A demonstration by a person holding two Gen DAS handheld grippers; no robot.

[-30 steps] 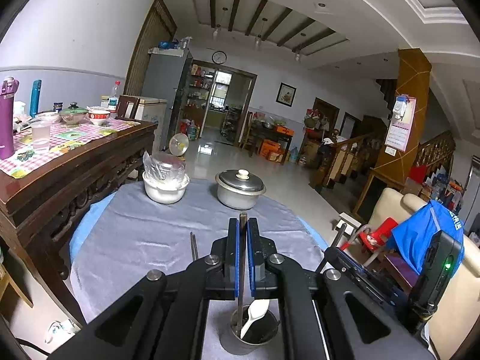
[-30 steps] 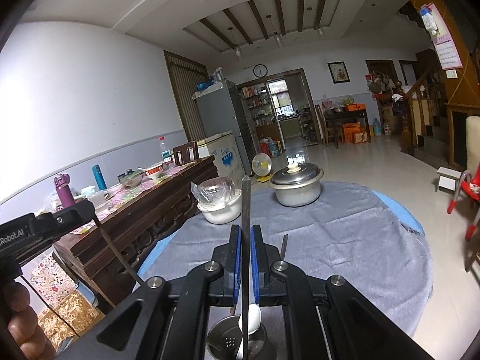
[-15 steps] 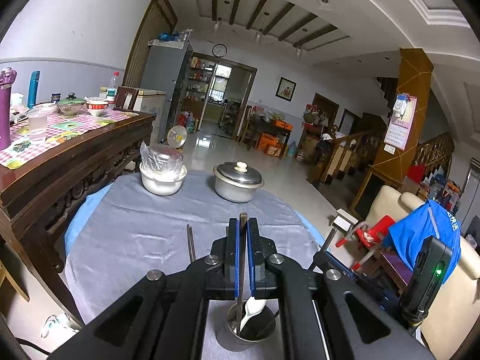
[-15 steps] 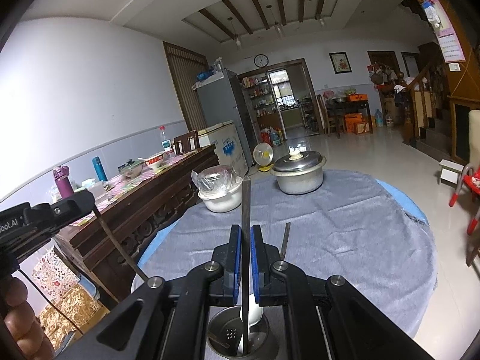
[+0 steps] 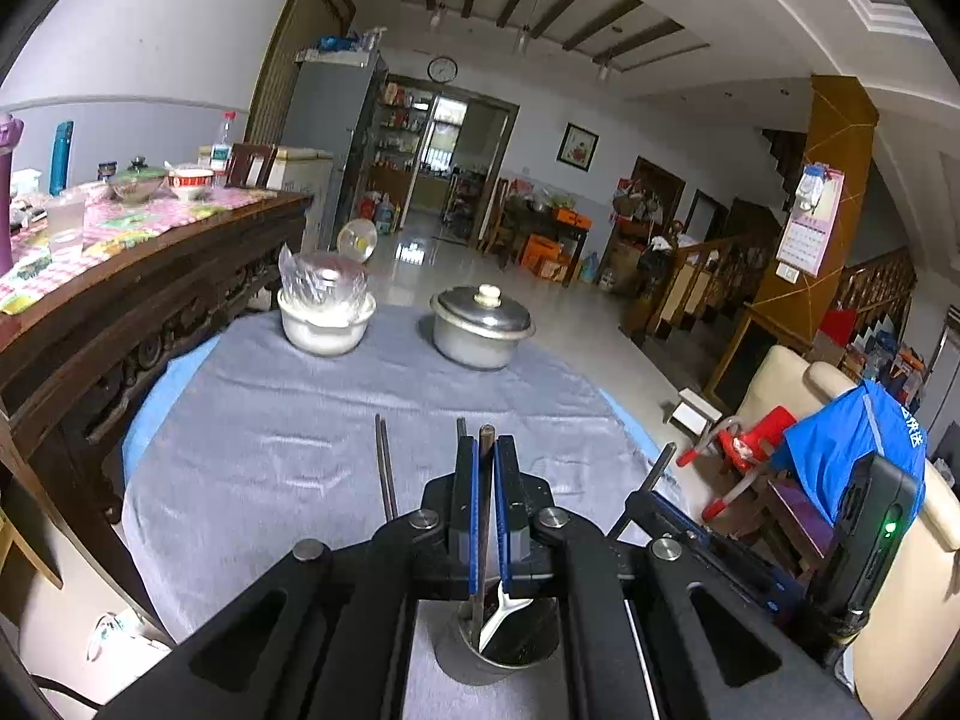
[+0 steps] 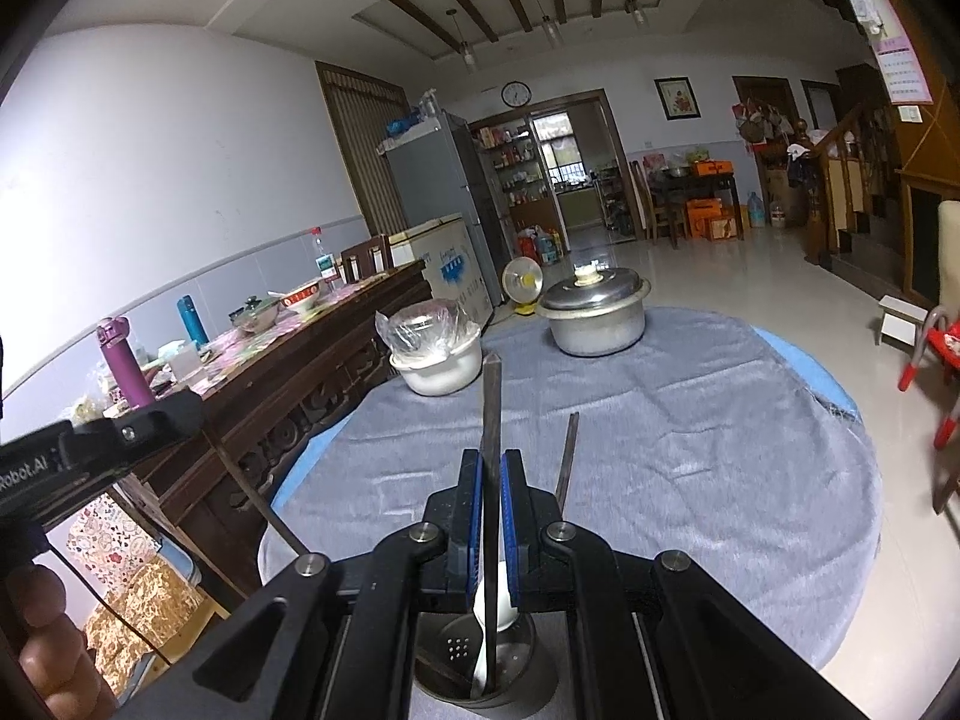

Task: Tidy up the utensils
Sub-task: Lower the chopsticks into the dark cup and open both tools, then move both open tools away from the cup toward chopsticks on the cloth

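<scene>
On the grey cloth (image 5: 312,438), both grippers pinch chopsticks over the metal holder (image 6: 480,669), so either stick could catch the rim and tip it.

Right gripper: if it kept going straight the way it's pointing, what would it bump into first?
Probably the grey tablecloth. The right gripper, shut on a dark chopstick, points slightly downward, so it likely meets bare cloth before the white bowl or lidded pot. Depth is hard to judge.

Two grippers, left gripper (image 5: 486,450) and right gripper (image 6: 492,462), one dark chopstick (image 5: 485,516) clamped in each. One utensil cup (image 5: 510,642), one white spoon (image 5: 501,618) inside. One loose chopstick (image 5: 384,468) at eleven o'clock, one pot (image 5: 480,330), one white bowl (image 5: 324,324).
</scene>
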